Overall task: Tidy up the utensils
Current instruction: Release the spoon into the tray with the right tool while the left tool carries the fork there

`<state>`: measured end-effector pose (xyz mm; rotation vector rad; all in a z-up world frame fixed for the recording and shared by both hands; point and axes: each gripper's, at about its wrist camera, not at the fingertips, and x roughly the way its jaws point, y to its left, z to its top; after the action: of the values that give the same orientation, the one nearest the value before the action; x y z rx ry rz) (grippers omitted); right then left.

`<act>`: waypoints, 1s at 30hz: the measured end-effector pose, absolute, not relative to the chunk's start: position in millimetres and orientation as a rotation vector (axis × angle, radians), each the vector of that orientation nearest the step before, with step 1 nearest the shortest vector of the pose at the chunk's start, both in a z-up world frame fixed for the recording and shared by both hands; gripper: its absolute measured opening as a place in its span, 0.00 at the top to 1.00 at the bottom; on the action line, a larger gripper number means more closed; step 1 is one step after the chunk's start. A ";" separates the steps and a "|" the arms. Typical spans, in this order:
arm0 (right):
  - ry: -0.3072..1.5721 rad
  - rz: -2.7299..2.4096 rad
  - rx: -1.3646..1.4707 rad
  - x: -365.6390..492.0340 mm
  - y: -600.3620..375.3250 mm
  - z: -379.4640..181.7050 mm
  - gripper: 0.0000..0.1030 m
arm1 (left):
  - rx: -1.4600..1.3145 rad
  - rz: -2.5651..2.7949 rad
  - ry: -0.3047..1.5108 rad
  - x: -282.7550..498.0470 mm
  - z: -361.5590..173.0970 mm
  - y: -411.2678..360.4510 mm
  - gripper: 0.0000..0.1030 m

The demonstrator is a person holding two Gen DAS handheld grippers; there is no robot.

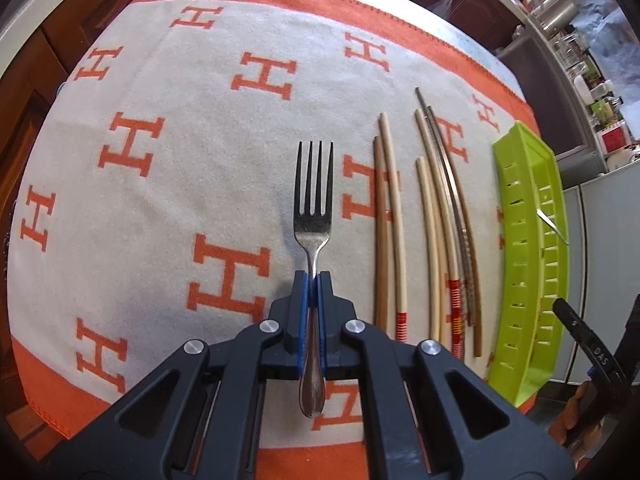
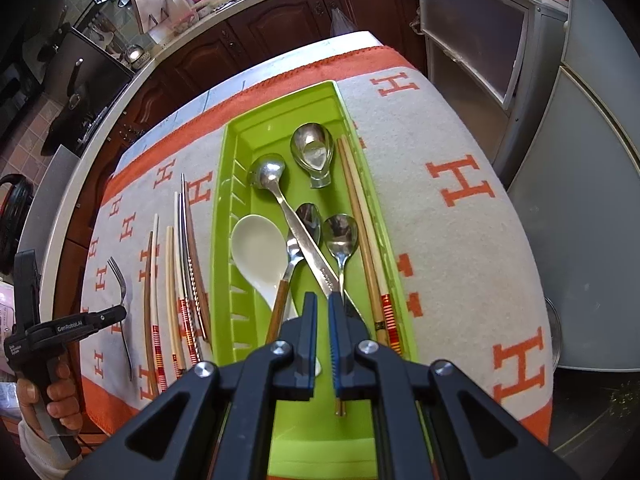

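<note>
I had the stainless-steel four-tined fork (image 1: 314, 216) clamped by its handle in my left tool (image 1: 314, 280), tines pointing away from me, lifted over the cream-and-orange H-patterned cloth (image 1: 160, 200) on the worktop. It sat well to the left of the lime-green slotted plastic tray (image 2: 280, 120), with the row of loose chopsticks between the two.

Judging by the tray, the sorting was about half done. Inside it lay a white ceramic soup spoon (image 2: 258, 248), several steel spoons (image 2: 340, 232) crossing one another, and one pair of wooden chopsticks with red-banded ends (image 2: 368, 248) along its right wall. Left of the tray, the pale and brown wooden chopsticks (image 1: 386, 220) and a metal pair (image 1: 460, 216) waited on the cloth. Those, plus the fork, were what remained as I read it.

My left tool pointed steeply down at the cloth, the fork's handle end hanging free below the blue pads (image 1: 306, 312). A hand (image 2: 60, 392) gripped its handle at the left edge of the right view.

My right tool (image 2: 322, 304) hovered over the tray's near end, tilted steeply downward, its jaws nearly closed with a narrow gap and nothing gripped.
</note>
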<state>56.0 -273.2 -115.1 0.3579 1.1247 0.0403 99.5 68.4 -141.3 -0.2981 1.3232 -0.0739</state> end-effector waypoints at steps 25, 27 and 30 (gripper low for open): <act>1.066 0.080 0.382 37.0 -268.6 -97.3 0.95 | -0.331 -0.439 1.257 88.1 -60.8 -34.7 0.98; 1.064 0.076 0.389 34.9 -270.8 -97.3 0.95 | -0.309 -0.475 1.256 91.6 -57.0 -62.1 0.98; 1.057 0.064 0.397 30.9 -274.4 -96.3 0.95 | -0.265 -0.487 1.250 97.4 -57.1 -99.0 0.98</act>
<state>30.9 -274.4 -96.3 0.3974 1.0566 0.0639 97.4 -99.0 -57.1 -0.2651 1.2499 -0.4870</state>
